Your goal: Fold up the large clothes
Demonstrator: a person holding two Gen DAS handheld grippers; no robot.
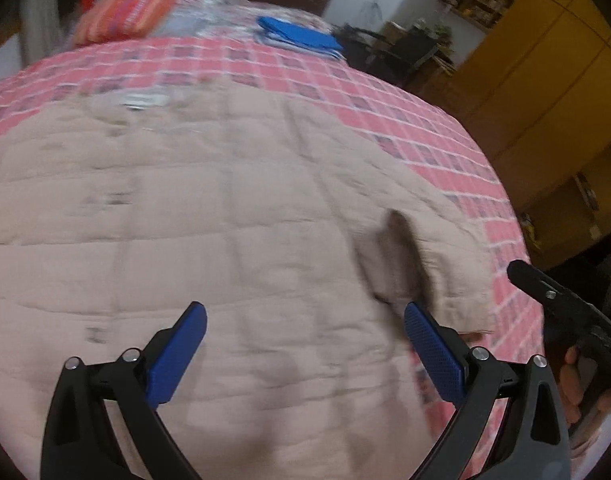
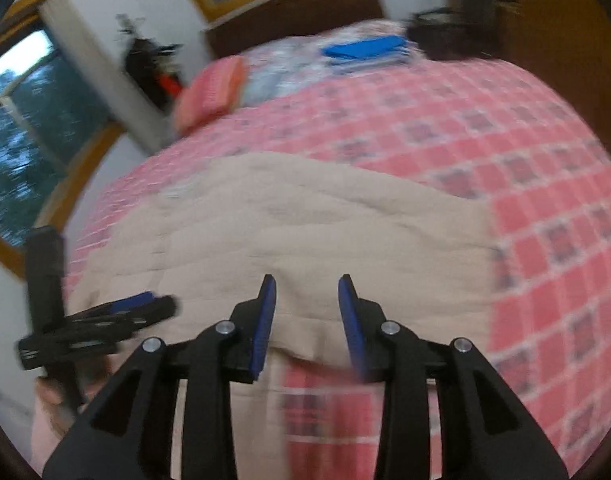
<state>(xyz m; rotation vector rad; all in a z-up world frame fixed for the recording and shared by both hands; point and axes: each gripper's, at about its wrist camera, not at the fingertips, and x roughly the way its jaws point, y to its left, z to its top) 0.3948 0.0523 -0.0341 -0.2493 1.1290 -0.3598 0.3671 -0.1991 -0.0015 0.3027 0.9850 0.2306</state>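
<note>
A large beige garment point(image 1: 225, 208) lies spread flat on the pink checked bedspread point(image 1: 445, 136); a dark fold or flap point(image 1: 405, 252) stands up near its right edge. My left gripper point(image 1: 305, 316) hovers open just above the cloth, blue pads wide apart and nothing between them. In the right wrist view the same beige garment point(image 2: 305, 220) fills the middle. My right gripper point(image 2: 307, 292) is open over its near edge, holding nothing. The left gripper point(image 2: 117, 312) shows at the left of that view, and the right gripper's black body point(image 1: 565, 308) at the right edge of the left view.
An orange striped pillow point(image 1: 125, 12) and a folded blue cloth point(image 1: 301, 36) lie at the head of the bed. A dark headboard point(image 2: 297, 12) and windows point(image 2: 25, 120) are behind. Yellow wooden cupboards point(image 1: 545, 60) stand to the right of the bed.
</note>
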